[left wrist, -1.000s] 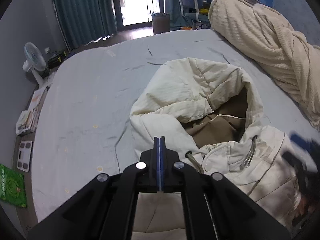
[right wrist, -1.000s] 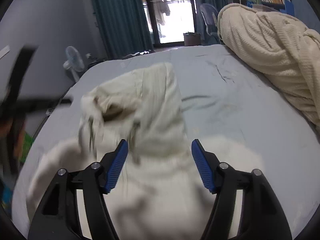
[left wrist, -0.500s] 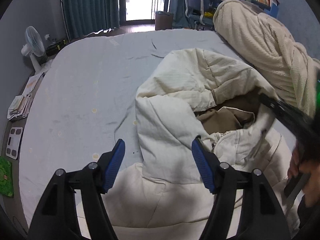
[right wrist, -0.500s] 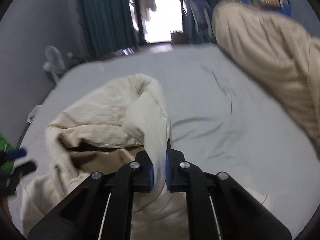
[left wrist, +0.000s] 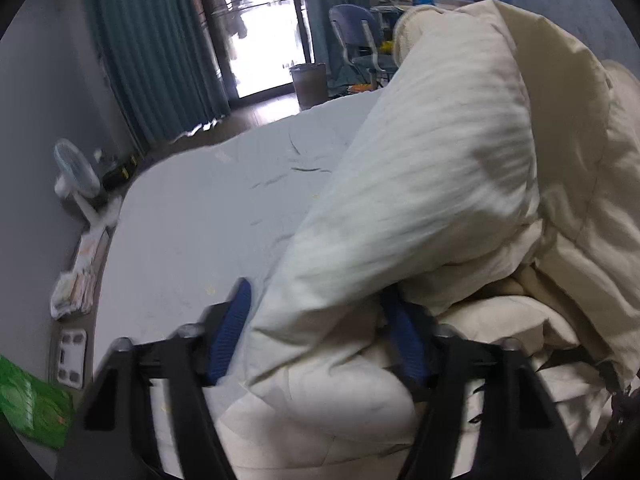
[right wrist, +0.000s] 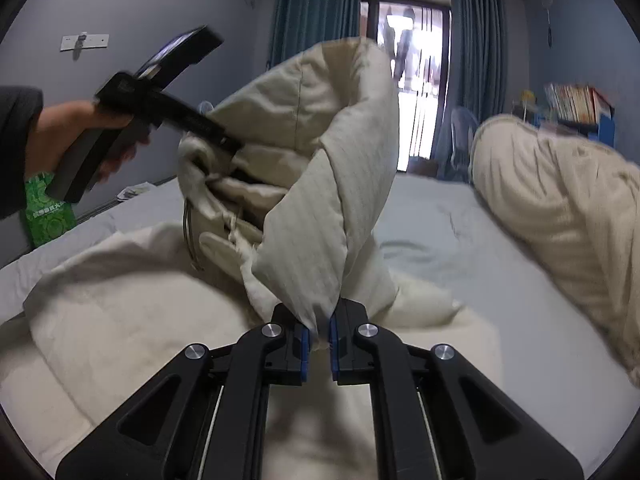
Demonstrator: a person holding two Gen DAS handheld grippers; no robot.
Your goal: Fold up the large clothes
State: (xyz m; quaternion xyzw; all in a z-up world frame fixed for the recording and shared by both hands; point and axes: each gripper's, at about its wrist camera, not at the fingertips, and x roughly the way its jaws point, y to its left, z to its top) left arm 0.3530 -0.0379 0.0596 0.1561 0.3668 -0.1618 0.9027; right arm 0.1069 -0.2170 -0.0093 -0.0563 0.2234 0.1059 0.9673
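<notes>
Bedroom with teal curtains (right wrist: 316, 12) and a bright balcony door at 12 o'clock; grey-sheeted bed (left wrist: 208, 216) filling the lower field, rolled cream blanket (right wrist: 560, 200) along its 3 o'clock side. Cream padded coat (right wrist: 120, 320) spread over the near half of the bed, hood (right wrist: 320, 140) now hoisted well clear of the sheet.

Changed within the last second: hood lying flat and open on the bed a second ago, gathered half a second ago, now raised and tipped back toward the body of the coat. Right tool (right wrist: 318, 340) nearly closed, blue pads pinching a fold of the hood's edge at 6 o'clock of its own view. Left tool (left wrist: 320, 334) spread wide, fabric bulging between the fingers (left wrist: 230, 332) but no clamp on it; closed a second ago, parted since. From the right view, left tool at 10 o'clock, nose pushed into the hood's opening beside the drawcords (right wrist: 190, 236).

Likely meaning: hood being turned down onto the back panel, an early tidy-up before the main folds. Sleeves and body not yet folded, so most of the job ahead. One-sided hold on bulky padding; slipping or twisting probable unless the left side closes too.
</notes>
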